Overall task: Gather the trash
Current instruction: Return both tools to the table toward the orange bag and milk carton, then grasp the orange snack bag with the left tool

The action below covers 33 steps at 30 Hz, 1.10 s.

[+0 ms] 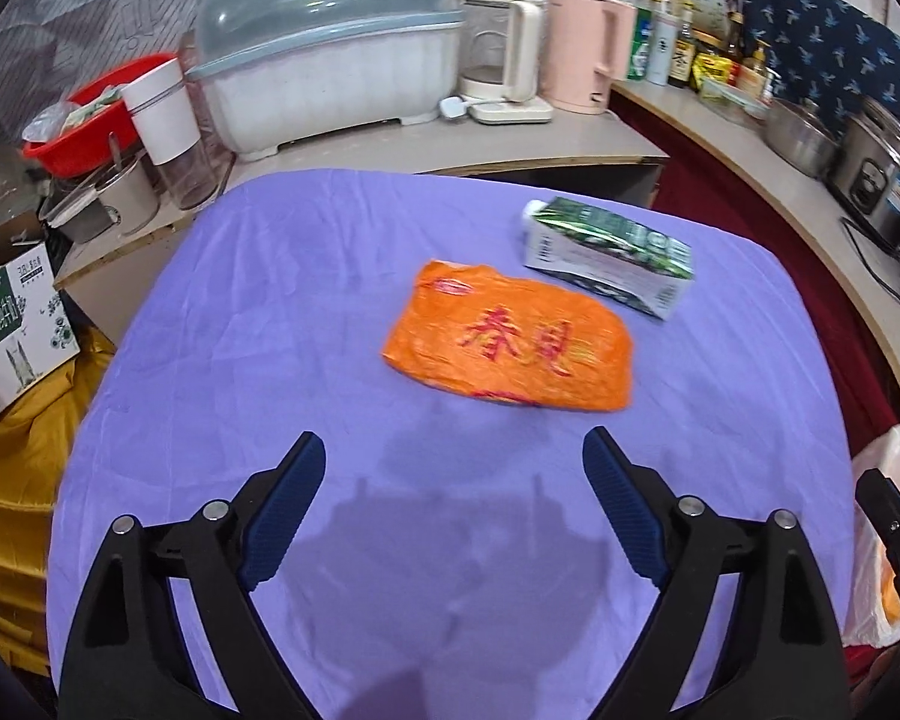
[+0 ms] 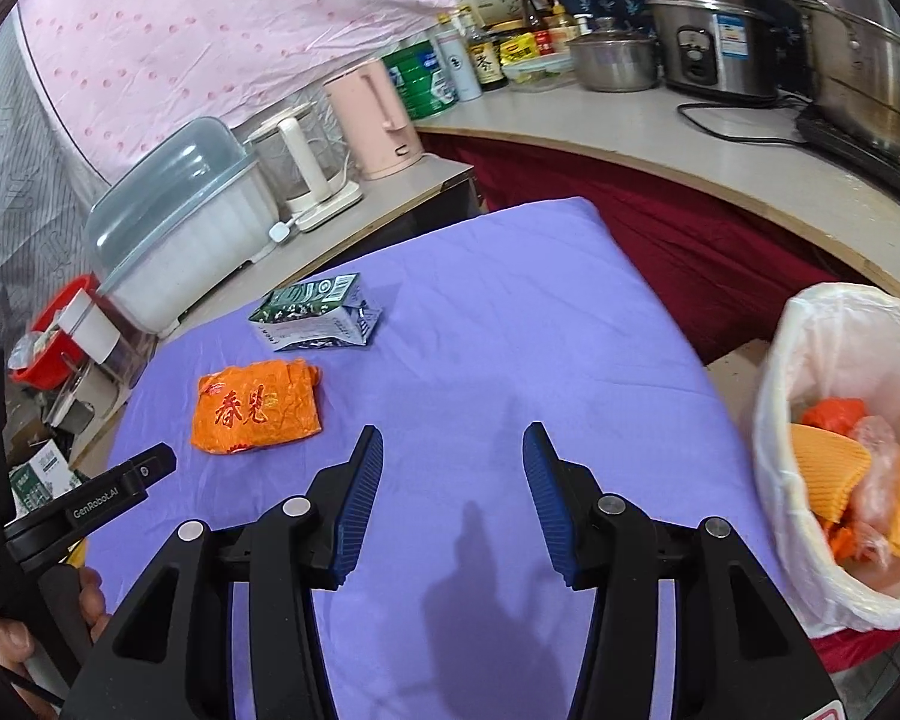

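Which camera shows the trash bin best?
The right wrist view: the bin, lined with a white bag, shows its open mouth and the orange scraps inside. The left wrist view catches only a sliver of the bag at its right edge, behind the right gripper.

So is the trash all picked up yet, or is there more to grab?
Partly. The lined trash bin already holds orange and yellow wrappers, so some is done. Nothing is in hand: the left gripper and right gripper are both open and empty. Two pieces are left on the purple cloth: the orange packet, just ahead of the left gripper, and the green and white carton behind it.
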### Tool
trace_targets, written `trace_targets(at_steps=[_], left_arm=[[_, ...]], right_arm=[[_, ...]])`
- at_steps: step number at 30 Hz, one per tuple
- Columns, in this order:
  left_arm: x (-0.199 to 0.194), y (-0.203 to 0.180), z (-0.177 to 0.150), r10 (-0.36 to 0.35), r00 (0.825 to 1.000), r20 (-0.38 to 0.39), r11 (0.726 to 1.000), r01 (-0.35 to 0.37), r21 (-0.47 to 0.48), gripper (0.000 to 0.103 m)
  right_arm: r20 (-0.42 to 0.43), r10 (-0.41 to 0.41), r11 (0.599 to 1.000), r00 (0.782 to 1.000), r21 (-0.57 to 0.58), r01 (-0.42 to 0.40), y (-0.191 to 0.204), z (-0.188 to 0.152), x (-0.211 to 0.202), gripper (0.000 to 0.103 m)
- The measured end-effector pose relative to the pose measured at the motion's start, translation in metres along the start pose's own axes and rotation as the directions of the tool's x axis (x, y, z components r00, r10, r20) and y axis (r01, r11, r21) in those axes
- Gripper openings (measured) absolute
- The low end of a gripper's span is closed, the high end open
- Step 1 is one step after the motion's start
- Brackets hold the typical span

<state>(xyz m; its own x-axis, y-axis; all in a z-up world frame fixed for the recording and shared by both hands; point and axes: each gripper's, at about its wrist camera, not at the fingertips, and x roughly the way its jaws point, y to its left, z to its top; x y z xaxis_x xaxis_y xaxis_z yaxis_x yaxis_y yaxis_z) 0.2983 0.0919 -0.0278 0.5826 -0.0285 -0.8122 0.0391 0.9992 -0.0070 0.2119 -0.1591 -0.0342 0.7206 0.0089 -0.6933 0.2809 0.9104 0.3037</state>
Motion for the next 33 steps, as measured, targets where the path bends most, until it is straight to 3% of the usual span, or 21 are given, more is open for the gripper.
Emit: trace_targets(at_steps=[7, 14, 19, 21, 23, 24, 26, 28, 33], left_arm=[[0.043, 0.024, 0.019, 0.004, 1.0, -0.029, 1.0, -0.004, -0.019, 0.087], [0.087, 0.025, 0.031, -0.004, 0.998, -0.067, 1.0, 0.004, 0.0, 0.087], [0.108, 0.022, 0.039, -0.037, 0.996, -0.084, 0.999, 0.037, -0.001, 0.085], [0.112, 0.019, 0.042, -0.055, 0.995, -0.085, 0.998, 0.056, 0.005, 0.078], [0.114, 0.015, 0.044, -0.082, 0.992, -0.091, 0.996, 0.083, 0.01, 0.064], [0.113, 0.011, 0.044, -0.09, 0.992, -0.088, 0.996, 0.092, 0.016, 0.062], [0.113, 0.004, 0.046, -0.087, 0.993, -0.082, 0.995, 0.09, 0.036, 0.044], [0.112, -0.003, 0.047, -0.073, 0.994, -0.079, 0.996, 0.077, 0.053, 0.033], [0.097, -0.005, 0.052, -0.091, 0.993, -0.074, 0.994, 0.095, 0.049, 0.016]], right_arm=[[-0.041, 0.029, 1.0, 0.999, -0.01, -0.029, 0.019, 0.015, 0.05, 0.048], [-0.065, 0.058, 0.997, 0.996, -0.037, -0.06, 0.036, 0.035, 0.096, 0.048], [-0.056, 0.091, 0.992, 0.994, -0.082, -0.096, 0.046, 0.051, 0.12, 0.063], [-0.054, 0.095, 0.989, 0.994, -0.108, -0.101, 0.05, 0.057, 0.13, 0.065], [-0.058, 0.098, 0.986, 0.993, -0.129, -0.105, 0.052, 0.061, 0.136, 0.067], [-0.064, 0.104, 0.984, 0.993, -0.139, -0.112, 0.054, 0.062, 0.139, 0.067], [-0.073, 0.116, 0.981, 0.991, -0.15, -0.126, 0.057, 0.064, 0.144, 0.067], [-0.077, 0.116, 0.979, 0.99, -0.16, -0.127, 0.059, 0.065, 0.149, 0.067], [-0.088, 0.126, 0.976, 0.988, -0.165, -0.14, 0.064, 0.065, 0.155, 0.067]])
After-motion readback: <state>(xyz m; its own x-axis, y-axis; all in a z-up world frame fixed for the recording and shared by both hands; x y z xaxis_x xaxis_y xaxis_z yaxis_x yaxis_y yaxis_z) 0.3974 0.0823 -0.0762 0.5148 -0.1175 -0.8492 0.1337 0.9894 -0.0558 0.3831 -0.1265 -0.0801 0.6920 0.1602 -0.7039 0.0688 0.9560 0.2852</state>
